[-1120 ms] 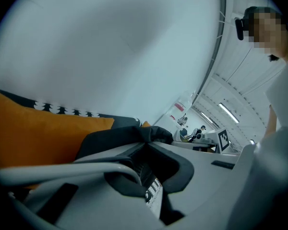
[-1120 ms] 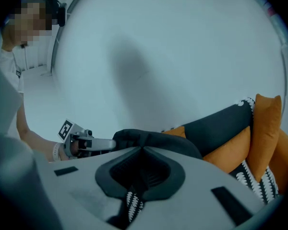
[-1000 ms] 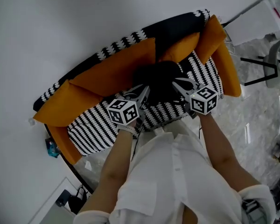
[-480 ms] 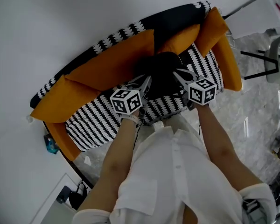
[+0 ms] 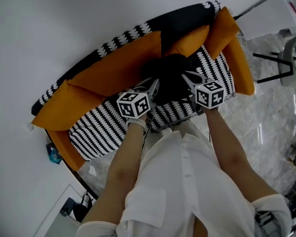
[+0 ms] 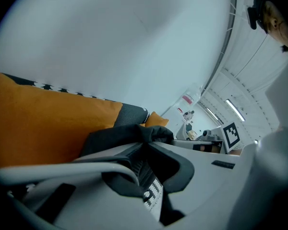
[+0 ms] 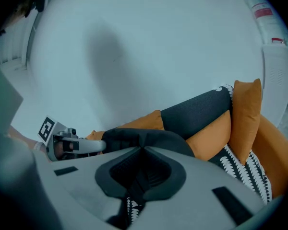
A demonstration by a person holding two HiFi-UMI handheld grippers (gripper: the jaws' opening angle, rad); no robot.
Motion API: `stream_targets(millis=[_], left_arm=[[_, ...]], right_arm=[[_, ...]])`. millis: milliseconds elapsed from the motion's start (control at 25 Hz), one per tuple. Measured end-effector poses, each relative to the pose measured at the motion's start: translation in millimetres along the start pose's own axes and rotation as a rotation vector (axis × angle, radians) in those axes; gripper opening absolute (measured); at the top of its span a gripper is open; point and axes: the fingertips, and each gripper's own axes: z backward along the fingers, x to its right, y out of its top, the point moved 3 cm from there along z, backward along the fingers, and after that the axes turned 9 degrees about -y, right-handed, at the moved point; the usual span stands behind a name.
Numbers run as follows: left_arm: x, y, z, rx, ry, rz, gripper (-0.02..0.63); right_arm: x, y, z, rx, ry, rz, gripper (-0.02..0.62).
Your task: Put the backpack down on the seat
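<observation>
A black backpack (image 5: 170, 78) rests against the sofa's orange back cushions (image 5: 118, 65), over the black-and-white striped seat (image 5: 98, 127). My left gripper (image 5: 155, 84) holds its left side and my right gripper (image 5: 184, 75) its right side, both shut on its fabric. In the left gripper view the jaws (image 6: 144, 139) meet on a dark fold of the backpack (image 6: 120, 134). The right gripper (image 7: 143, 147) pinches the backpack's black top (image 7: 144, 137) the same way. Whether the bag's bottom touches the seat is hidden behind the grippers.
An orange armrest (image 5: 241, 68) closes the sofa's right end, with more orange cushions (image 7: 245, 114) near it. A chair frame (image 5: 288, 65) stands on the marble floor at right. A small blue item (image 5: 54, 154) and a dark object (image 5: 81, 209) lie on the floor at left.
Both grippers and the backpack have sunk a little toward the striped seat. The grips have stayed shut.
</observation>
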Motion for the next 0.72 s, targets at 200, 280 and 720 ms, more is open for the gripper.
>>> stream_targets(millis=[200, 280, 720], left_arm=[[-1, 2, -2, -0.022, 0.031, -0.041, 0.042], [-1, 3, 0, -0.028, 0.046, -0.058, 0.103], [35, 16, 28, 0.038, 0.052, -0.174, 0.158]], right_arm=[[2, 2, -3, -0.01, -0.013, 0.012, 0.026], [2, 2, -4, -0.013, -0.018, 0.016, 0.026], [5, 4, -7, -0.033, -0.046, 0.037, 0.026]])
